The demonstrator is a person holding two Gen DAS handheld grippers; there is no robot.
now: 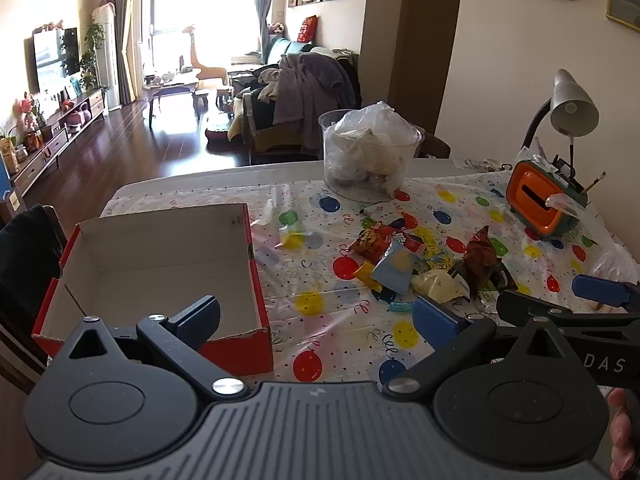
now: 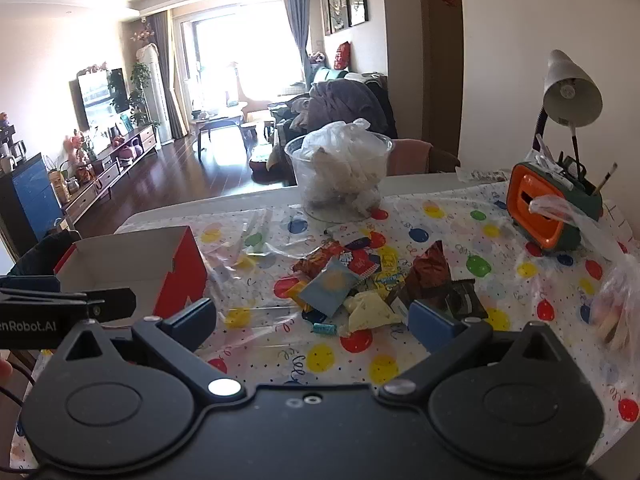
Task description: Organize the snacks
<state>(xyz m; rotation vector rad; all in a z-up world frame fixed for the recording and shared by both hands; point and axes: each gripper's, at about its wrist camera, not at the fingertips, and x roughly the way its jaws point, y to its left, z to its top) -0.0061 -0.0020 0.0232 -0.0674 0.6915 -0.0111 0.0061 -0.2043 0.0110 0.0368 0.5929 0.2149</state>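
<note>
Two grippers hang above the balloon-print worktop (image 2: 500, 216), both with fingers spread wide and holding nothing. Between the right gripper (image 2: 314, 320) fingers lies the snack pile (image 2: 372, 276), a heap of small packets near the worktop's middle. At near left stands the red cardboard box (image 1: 160, 264), open-topped and bare inside, with the left gripper (image 1: 320, 316) just beside its right wall. Farther off stands a clear tub (image 1: 370, 152) stuffed with plastic bags.

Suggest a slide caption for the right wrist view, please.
Open right gripper hovers before a snack pile, empty red box at left.
</note>
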